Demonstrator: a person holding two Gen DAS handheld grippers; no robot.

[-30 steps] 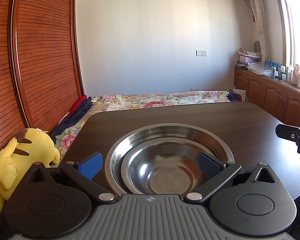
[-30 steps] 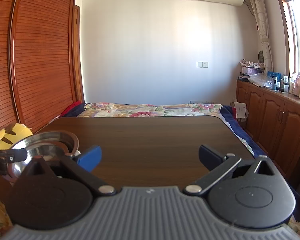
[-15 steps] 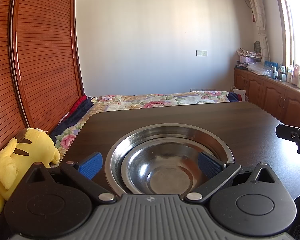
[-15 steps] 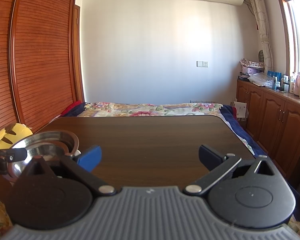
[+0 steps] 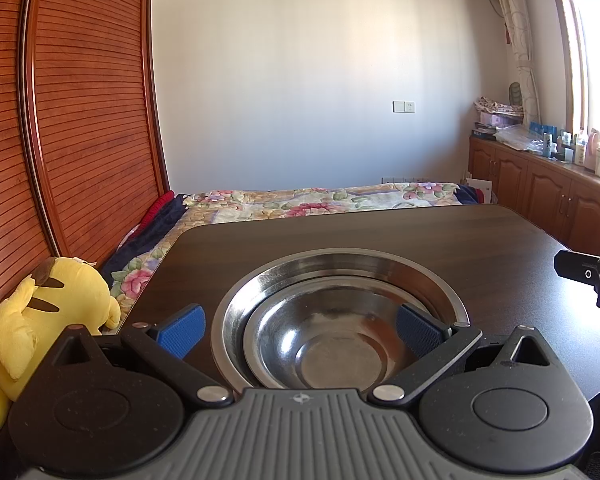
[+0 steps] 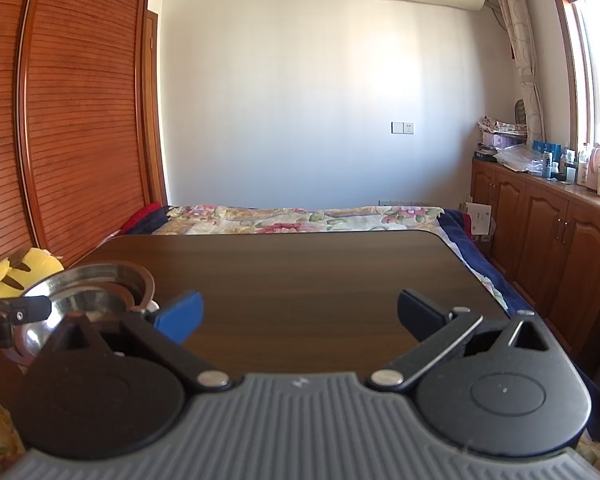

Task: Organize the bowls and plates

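A small steel bowl (image 5: 332, 344) sits nested inside a larger steel basin (image 5: 340, 268) on the dark wooden table (image 5: 440, 236). My left gripper (image 5: 298, 330) is open, its blue-padded fingers spread on either side of the bowls' near rim, holding nothing. The stacked bowls also show at the left of the right wrist view (image 6: 96, 292). My right gripper (image 6: 300, 314) is open and empty over the bare tabletop (image 6: 300, 268), to the right of the bowls. Its tip shows at the right edge of the left wrist view (image 5: 588, 276).
A yellow plush toy (image 5: 48, 320) lies left of the table, by the slatted wooden wardrobe (image 5: 80, 120). A bed with a floral cover (image 5: 320, 200) lies beyond the table's far edge. Wooden cabinets with bottles (image 6: 560, 216) line the right wall.
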